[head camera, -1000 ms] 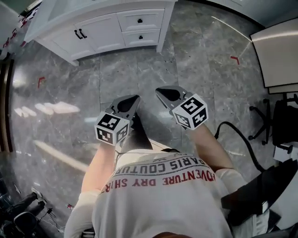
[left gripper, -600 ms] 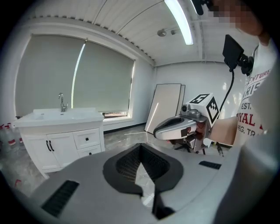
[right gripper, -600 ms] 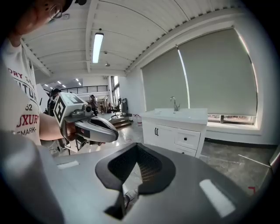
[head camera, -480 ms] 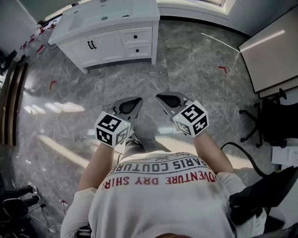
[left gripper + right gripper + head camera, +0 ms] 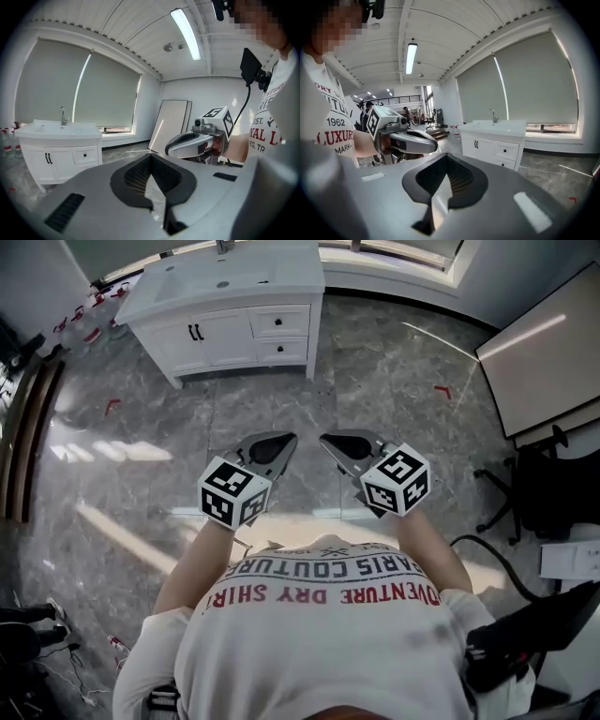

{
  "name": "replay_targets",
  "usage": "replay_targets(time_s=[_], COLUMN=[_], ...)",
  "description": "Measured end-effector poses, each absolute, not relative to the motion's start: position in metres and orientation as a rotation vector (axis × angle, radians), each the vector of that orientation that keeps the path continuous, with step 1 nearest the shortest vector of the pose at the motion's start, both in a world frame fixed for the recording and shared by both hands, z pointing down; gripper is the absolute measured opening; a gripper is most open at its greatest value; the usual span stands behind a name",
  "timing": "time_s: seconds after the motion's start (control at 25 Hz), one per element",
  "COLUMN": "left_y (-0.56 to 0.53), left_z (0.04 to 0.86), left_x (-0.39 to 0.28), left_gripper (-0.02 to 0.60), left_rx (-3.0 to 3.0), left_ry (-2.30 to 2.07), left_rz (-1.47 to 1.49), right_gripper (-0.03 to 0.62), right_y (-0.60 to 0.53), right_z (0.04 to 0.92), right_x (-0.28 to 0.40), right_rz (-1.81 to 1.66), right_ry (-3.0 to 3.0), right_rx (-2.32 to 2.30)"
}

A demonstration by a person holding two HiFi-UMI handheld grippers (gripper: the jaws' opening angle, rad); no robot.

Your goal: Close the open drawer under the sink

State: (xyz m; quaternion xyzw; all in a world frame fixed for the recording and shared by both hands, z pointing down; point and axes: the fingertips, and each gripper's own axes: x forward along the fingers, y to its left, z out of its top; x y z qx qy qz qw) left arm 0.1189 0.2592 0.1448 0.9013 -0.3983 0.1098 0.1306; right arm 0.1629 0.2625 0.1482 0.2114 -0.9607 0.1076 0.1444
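Seemingly both vanity drawers [image 5: 280,322] flush; left gripper [image 5: 285,438], right gripper [image 5: 326,439] jaws together, empty, idle carry, well apart from them.

Looks like a test studio, not a real bathroom: a lone vanity [image 5: 230,310] stands on a wide marble floor [image 5: 375,427], with red tape marks [image 5: 443,390] around it, roller blinds [image 5: 75,89] behind it, and an office chair [image 5: 539,493] well away from it.
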Motion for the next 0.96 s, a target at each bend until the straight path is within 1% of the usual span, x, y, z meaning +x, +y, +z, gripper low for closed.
replay_targets(time_s=[0.44, 0.96], left_y=[0.293, 0.302], left_z=[0.139, 0.133], left_x=[0.135, 0.139], left_gripper=[0.002, 0.002], left_rx=[2.633, 2.645], left_ry=[-1.142, -1.142], left_rz=[0.352, 0.37], right_gripper=[0.0, 0.0], right_y=[0.297, 0.303], right_z=[0.142, 0.134], right_x=[0.176, 0.176], right_rz=[0.339, 0.327], right_ry=[-2.791, -2.812], right_rx=[0.63, 0.633])
